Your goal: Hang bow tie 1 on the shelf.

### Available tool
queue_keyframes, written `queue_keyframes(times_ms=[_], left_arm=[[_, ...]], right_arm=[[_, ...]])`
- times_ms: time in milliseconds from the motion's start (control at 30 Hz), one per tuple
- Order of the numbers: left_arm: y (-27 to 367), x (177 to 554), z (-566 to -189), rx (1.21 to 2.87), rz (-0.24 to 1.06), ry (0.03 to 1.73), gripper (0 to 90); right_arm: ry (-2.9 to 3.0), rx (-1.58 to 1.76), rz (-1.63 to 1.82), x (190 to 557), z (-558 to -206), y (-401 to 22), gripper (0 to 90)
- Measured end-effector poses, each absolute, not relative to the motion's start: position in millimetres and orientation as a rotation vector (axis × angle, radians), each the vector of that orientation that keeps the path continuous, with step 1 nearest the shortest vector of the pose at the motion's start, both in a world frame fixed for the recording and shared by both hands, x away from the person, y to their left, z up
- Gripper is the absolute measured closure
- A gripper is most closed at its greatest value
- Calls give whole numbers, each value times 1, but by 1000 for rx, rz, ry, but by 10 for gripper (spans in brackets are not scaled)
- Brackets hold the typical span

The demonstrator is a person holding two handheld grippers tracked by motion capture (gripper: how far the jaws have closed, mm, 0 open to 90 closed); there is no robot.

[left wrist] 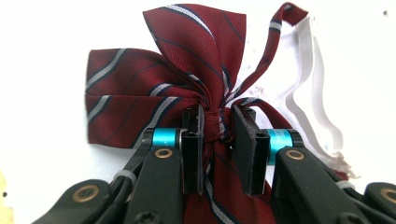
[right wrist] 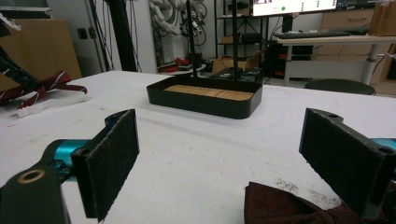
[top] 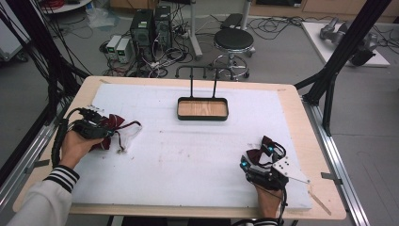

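Two bow ties: left gripper (left wrist: 218,128) pinching one (left wrist: 187,84) at mat's (top: 188,155) left edge; right gripper (right wrist: 219,154) spread wide over another (right wrist: 289,207), lower right.

Left gripper (left wrist: 218,128) fingers clamped tight, hand low at table's left; right gripper (right wrist: 233,158) fingers spread wide.

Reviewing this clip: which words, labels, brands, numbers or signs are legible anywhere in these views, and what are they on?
Legible text: none.
Monitor in the background of the right gripper view: coloured marks on screen, too small and blurred to read.
Striped bow tie, held at its knot in the left claw: stripes, no lettering.
Black tray: no label visible.
Computer towers on the floor: no readable markings.
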State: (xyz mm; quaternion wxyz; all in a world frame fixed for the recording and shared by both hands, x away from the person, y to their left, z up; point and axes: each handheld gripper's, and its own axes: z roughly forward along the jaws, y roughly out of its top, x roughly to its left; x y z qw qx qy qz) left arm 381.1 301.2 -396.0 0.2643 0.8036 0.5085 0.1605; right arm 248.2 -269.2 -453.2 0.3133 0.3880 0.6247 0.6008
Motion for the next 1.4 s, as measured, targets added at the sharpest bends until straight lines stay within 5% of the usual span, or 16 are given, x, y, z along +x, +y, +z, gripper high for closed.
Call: queue_keyframes(times_ms=[1400], left_arm=[[266, 367, -328, 1819, 591, 928, 742]], right_arm=[[1652, 1020, 1582, 248, -453, -269, 112]])
